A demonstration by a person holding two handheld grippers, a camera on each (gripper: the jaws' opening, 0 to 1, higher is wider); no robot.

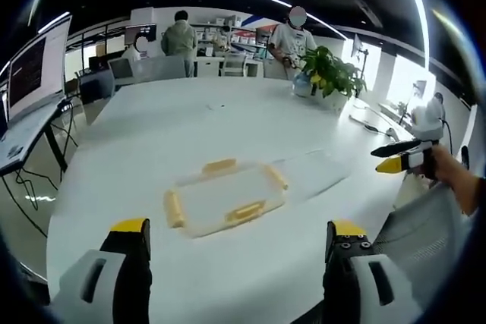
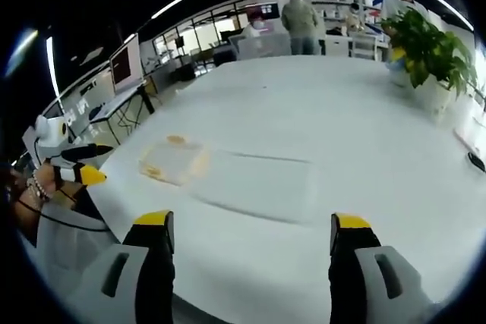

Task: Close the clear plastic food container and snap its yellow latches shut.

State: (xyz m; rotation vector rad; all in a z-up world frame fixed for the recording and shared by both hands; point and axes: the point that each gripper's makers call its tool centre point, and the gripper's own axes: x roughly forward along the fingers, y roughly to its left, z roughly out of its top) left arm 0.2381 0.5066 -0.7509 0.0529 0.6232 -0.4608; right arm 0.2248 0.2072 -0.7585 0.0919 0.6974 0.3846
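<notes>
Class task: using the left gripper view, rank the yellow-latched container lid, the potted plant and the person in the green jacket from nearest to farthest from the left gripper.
1. Container lid: on the table just ahead of the left gripper.
2. Potted plant: far right of the table.
3. Person in the green jacket: beyond the table, at the back.

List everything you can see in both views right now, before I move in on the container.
Food container: one, clear with yellow latches, lying on the white table, lid appears on; latch state unclear.
Table: one, white, large.
Flat clear sheet: one, transparent, on the table beside the container.
Potted plant: one, green leaves in a white pot, far side of the table.
Monitors: at least one, dark screen, on a side desk.
People: at least two standing at the far end.
Left hand-held gripper: yellow-tipped jaws apart, holding nothing.
Right hand-held gripper: yellow-tipped jaws apart, holding nothing.
</notes>
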